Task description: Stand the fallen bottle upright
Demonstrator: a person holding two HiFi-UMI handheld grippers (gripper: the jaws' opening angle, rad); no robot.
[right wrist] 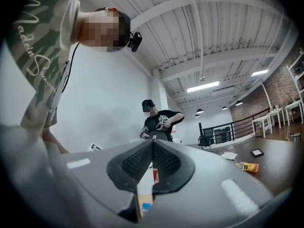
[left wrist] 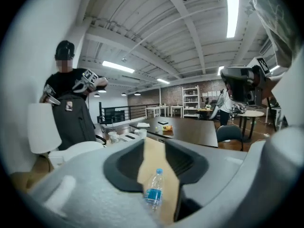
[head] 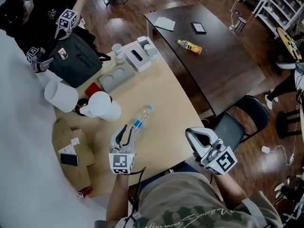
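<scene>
A pale wooden table (head: 166, 103) stands beside a white wall (head: 23, 175) at the left. A dark table (head: 223, 65) stands far right on the dark wooden floor (head: 123, 18). Long lamps (left wrist: 232, 8) shine on the white beamed ceiling (left wrist: 190, 46).

Beyond the left tool's (left wrist: 155, 148) slightly parted jaws, a clear bottle (left wrist: 153, 192) (blue cap) lies on the table (left wrist: 153, 159).

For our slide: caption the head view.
Open left gripper points at a clear plastic blue-labelled bottle lying on a beige table.
</scene>
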